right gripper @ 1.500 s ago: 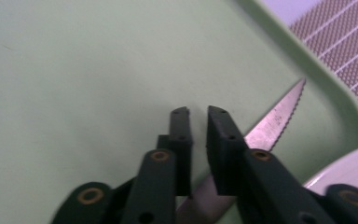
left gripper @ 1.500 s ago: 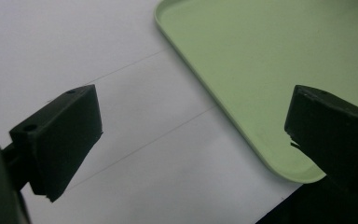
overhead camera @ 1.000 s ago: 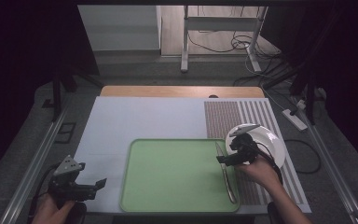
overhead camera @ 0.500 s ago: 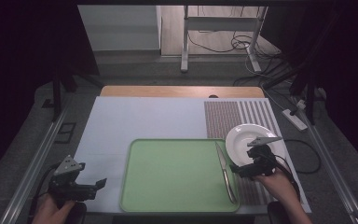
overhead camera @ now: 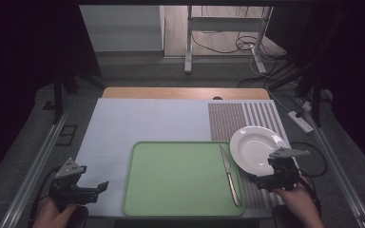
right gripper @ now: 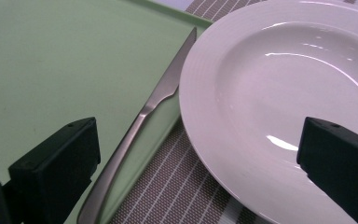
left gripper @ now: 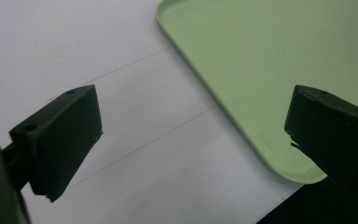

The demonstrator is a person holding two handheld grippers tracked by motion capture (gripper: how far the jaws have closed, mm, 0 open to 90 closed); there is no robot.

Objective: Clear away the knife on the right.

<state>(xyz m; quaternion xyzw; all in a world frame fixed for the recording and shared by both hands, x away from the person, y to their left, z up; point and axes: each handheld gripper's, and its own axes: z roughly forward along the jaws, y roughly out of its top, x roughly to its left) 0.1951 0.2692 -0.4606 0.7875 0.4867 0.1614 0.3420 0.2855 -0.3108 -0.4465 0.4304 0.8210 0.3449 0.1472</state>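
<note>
A steel knife (overhead camera: 230,173) (right gripper: 154,105) lies along the right side of the green tray (overhead camera: 176,175) (right gripper: 65,60), blade pointing away. Just right of it a white plate (overhead camera: 254,149) (right gripper: 284,102) rests on the striped placemat (overhead camera: 237,116). My right gripper (overhead camera: 259,178) (right gripper: 198,154) hovers at the plate's near edge. Its jaws have just been opening and stand wide, holding nothing; the knife handle and plate rim lie below them. My left gripper (overhead camera: 97,191) (left gripper: 191,135) is open at the front left, beside the tray's near left corner (left gripper: 261,60).
A white mat (overhead camera: 138,123) covers the table behind and left of the tray. A wooden strip (overhead camera: 185,92) runs along the far edge. A power strip (overhead camera: 302,121) and cables lie off the table's right side.
My right gripper has drawn back from the knife, moving right and toward the table's front edge; the knife stays lying on the tray. The left gripper has kept still.
</note>
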